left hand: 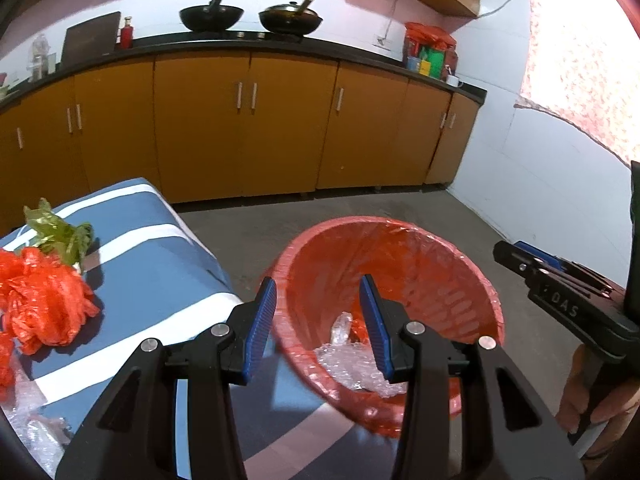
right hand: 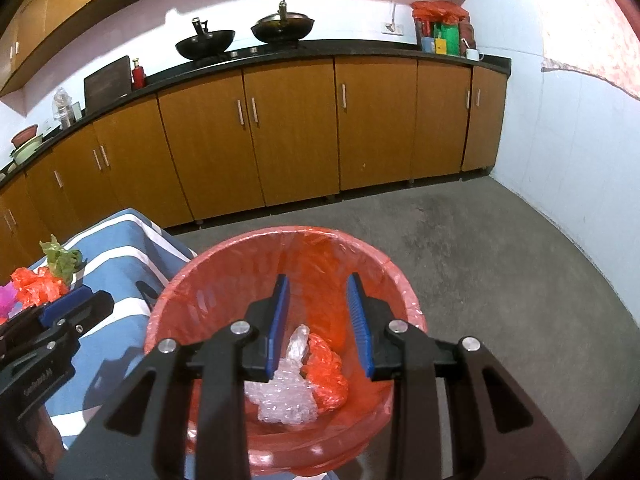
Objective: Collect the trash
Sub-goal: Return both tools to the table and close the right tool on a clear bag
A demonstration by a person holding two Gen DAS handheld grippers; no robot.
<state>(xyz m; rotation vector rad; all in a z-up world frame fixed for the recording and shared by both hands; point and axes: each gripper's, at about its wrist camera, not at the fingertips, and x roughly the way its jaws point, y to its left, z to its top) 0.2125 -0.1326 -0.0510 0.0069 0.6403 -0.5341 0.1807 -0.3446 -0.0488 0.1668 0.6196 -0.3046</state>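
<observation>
Trash: clear bubble wrap (right hand: 286, 396) and a crumpled red bag (right hand: 326, 376) lie in the red-lined bin (right hand: 224, 258), below my right gripper (right hand: 318, 326), jaws apart, empty. My left gripper (left hand: 320, 330) hangs over the bin's near rim, jaws apart, empty. To its left, on the striped desk (left hand: 160, 240): red plastic (left hand: 44, 300), green wrapper (left hand: 60, 232).

We see a bright, blown-out curtain (left hand: 580, 60) at right, glare on the pink wall (right hand: 224, 4), and strong fisheye bending at dark edges
</observation>
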